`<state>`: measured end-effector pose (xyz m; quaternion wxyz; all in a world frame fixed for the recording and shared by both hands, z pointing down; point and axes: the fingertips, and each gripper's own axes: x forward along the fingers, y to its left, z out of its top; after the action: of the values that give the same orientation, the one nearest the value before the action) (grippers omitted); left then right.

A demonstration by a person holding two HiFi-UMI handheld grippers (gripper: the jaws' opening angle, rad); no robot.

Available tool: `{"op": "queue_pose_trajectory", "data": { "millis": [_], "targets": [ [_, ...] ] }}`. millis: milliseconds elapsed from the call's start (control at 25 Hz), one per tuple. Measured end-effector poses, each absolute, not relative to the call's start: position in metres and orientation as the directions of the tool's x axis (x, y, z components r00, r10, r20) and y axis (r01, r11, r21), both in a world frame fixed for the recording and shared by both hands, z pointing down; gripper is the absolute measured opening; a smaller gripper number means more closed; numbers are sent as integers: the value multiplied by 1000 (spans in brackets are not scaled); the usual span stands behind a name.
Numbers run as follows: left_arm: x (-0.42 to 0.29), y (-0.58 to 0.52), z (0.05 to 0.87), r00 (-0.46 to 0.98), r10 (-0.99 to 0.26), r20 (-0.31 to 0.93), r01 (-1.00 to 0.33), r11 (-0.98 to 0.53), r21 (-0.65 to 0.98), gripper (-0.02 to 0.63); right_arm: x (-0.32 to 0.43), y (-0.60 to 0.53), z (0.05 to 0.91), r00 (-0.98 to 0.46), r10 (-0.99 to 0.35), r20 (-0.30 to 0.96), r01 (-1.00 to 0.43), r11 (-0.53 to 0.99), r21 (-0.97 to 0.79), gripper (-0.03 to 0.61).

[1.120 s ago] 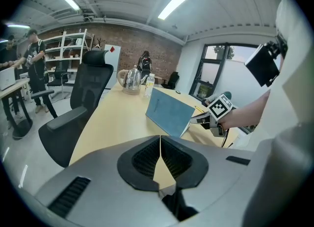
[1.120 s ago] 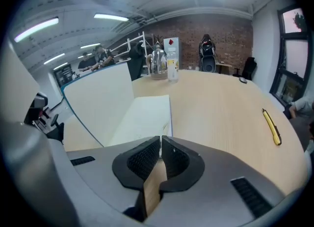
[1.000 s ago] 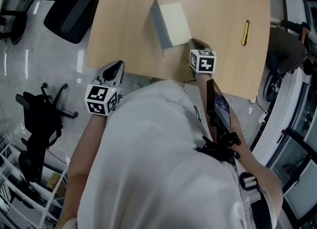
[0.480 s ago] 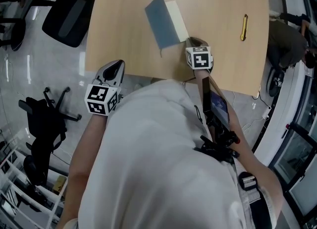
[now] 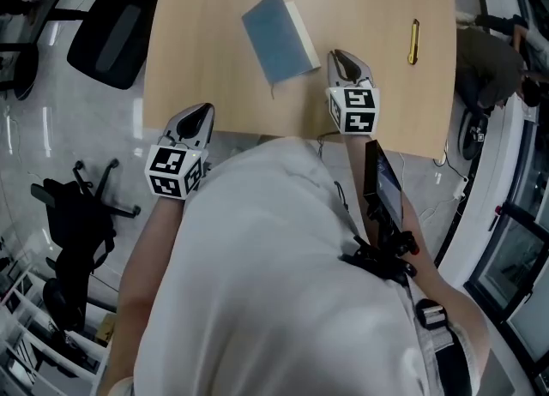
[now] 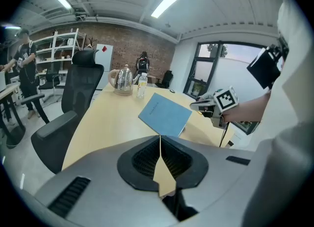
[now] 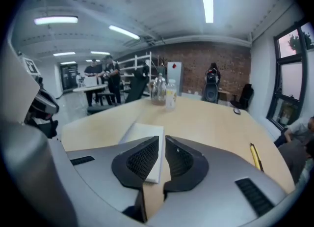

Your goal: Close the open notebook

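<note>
The notebook (image 5: pixel 276 36) lies on the wooden table (image 5: pixel 369 0) with its blue cover turned over the cream pages, whose edge shows along its right side. My right gripper (image 5: pixel 347 65) is shut and empty, just right of the notebook's near corner and apart from it. In the right gripper view the notebook (image 7: pixel 140 137) lies straight ahead of the right gripper (image 7: pixel 162 142). My left gripper (image 5: pixel 196 120), shut on nothing, hovers at the table's near edge, left of the book. From the left gripper (image 6: pixel 160 140) the blue cover (image 6: pixel 165 114) looks slightly raised, with the right gripper (image 6: pixel 203 105) beside it.
A yellow pen (image 5: pixel 413 41) lies on the table at the right. A kettle (image 6: pixel 122 81) and a bottle (image 6: pixel 141 84) stand at the far end. A black office chair (image 5: pixel 111 30) is beside the table's left side. People stand by shelves in the background.
The blue cover, upright a second ago, has swung down over the pages. My right gripper has drawn back a little from the notebook. The left gripper has stayed put.
</note>
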<state>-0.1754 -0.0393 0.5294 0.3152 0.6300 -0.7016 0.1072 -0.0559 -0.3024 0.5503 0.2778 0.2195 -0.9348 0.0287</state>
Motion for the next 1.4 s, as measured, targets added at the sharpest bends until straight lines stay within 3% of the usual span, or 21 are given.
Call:
{"op": "queue_pose_trajectory", "data": {
  "millis": [160,320,840,1200,1400],
  "targets": [
    [-172,-42,530,5,-817,577,-955,168,246,12,-88,-274,518,-854,-268,445,-279,959,44,40],
    [-172,-42,530,4,-814,581,-954,171,245,12,-101,-254,539,-832,-210,513,-174,978,118,68],
    [-178,-29,531,-32,-797,603,-946,219,239,12,-86,-280,601,-719,-242,651,-190,970,151,80],
    [-178,-31,535,-46,-782,622,-935,252,248,12,-79,-291,647,-648,-195,736,-195,977,87,81],
    [-177,-39,537,-44,-774,632,-934,256,249,12,-80,-291,655,-663,-192,723,-176,979,100,81]
  ]
}}
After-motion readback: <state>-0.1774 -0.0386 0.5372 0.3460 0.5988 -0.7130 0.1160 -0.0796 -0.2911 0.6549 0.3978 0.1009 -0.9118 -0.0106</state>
